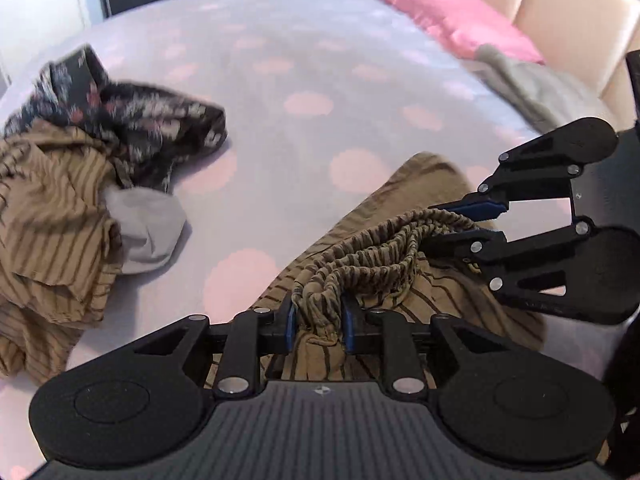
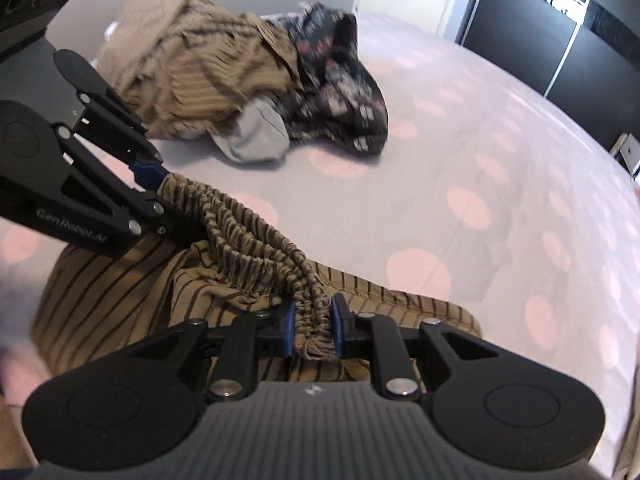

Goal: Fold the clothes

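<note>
Brown striped trousers with an elastic waistband (image 1: 372,256) lie on the bed in front of both grippers. My left gripper (image 1: 318,322) is shut on one end of the gathered waistband. My right gripper (image 2: 313,330) is shut on the other end; it shows in the left wrist view (image 1: 460,222) at the right, and the left gripper shows in the right wrist view (image 2: 154,186) at the left. The waistband (image 2: 256,240) hangs slack and bunched between them. The trouser fabric (image 2: 104,280) drapes beneath, partly hidden by the grippers.
A pile of clothes sits beyond: a tan striped garment (image 1: 52,208), a dark floral one (image 1: 136,116) and a grey piece (image 1: 148,220). The polka-dot bedsheet (image 1: 304,80) stretches ahead. A pink pillow (image 1: 452,12) and grey cloth (image 1: 528,84) lie by the headboard.
</note>
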Tool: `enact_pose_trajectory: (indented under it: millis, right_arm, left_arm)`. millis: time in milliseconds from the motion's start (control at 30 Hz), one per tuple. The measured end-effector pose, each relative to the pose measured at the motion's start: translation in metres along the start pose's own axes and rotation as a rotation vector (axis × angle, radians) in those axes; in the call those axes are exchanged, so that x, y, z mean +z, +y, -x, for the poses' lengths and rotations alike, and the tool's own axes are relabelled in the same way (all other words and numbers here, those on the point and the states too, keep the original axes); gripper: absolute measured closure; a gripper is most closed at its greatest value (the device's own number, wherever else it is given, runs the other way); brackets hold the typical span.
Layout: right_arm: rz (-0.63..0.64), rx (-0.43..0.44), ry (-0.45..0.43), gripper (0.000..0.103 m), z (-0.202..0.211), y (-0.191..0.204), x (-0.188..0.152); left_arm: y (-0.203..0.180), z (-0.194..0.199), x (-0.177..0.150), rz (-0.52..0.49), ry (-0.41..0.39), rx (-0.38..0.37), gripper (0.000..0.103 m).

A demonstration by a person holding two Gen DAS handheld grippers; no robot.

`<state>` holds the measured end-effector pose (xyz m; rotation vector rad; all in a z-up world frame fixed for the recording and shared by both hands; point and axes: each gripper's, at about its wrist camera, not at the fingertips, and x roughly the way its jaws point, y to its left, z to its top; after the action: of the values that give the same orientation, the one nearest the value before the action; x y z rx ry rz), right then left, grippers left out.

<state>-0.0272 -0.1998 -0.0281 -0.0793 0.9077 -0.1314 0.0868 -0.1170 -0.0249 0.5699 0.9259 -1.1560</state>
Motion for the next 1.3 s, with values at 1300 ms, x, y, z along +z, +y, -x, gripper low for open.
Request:
enact_pose_trajectory:
  millis: [1300]
  right_arm:
    - [-0.232, 0.047, 0.09, 0.063, 0.061, -0.006, -0.142]
  left_arm:
    - [-0.044, 0.033, -0.124, 0.005, 0.111, 0.017, 0.064]
